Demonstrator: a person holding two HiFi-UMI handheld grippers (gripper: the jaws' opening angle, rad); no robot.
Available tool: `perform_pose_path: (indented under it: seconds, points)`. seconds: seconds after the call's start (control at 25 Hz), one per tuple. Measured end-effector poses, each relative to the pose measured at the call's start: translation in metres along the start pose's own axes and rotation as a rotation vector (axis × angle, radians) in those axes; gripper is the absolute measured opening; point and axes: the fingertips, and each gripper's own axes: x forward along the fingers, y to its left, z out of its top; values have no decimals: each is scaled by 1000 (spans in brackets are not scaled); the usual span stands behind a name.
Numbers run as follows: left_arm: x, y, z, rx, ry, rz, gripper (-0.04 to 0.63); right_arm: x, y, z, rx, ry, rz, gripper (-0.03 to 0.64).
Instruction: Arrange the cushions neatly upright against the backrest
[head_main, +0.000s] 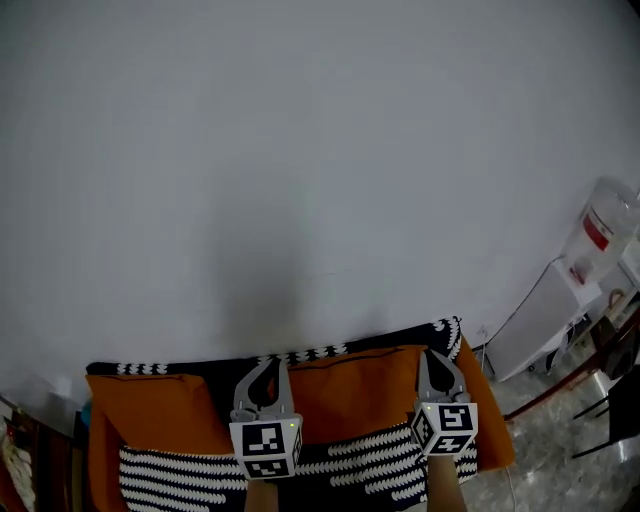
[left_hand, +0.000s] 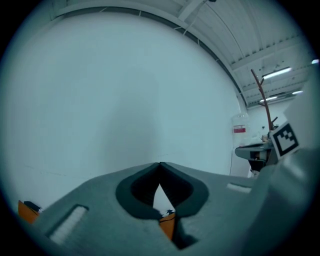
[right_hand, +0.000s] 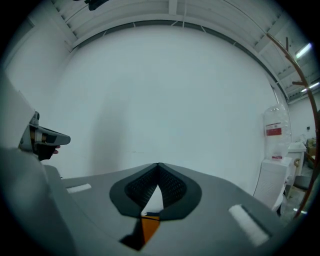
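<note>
Left gripper (head_main: 266, 372) and right gripper (head_main: 436, 362) are both closed tip to tip. Only a sliver of orange cloth shows low between each pair, and the pinch itself is hard to see. They sit at the top corners of the cushion (head_main: 355, 395), which stands upright before the wall (head_main: 300, 180), above a striped throw (head_main: 340, 468). A second cushion (head_main: 150, 412) at left is partly hidden.

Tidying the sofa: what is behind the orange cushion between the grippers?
Above the cushion shows a black, white-trimmed cover, then white wall. What lies under the cover is hidden.
</note>
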Motion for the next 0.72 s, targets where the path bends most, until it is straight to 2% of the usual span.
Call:
perform_pose_path:
  seconds: [0.24, 0.72]
  points:
    - [-27, 1, 11, -57, -26, -20, 2, -29, 18, 17, -6, -27, -20, 9]
    - [-66, -3, 17, -69, -46, -41, 2, -70, 39, 21, 22, -41, -26, 9]
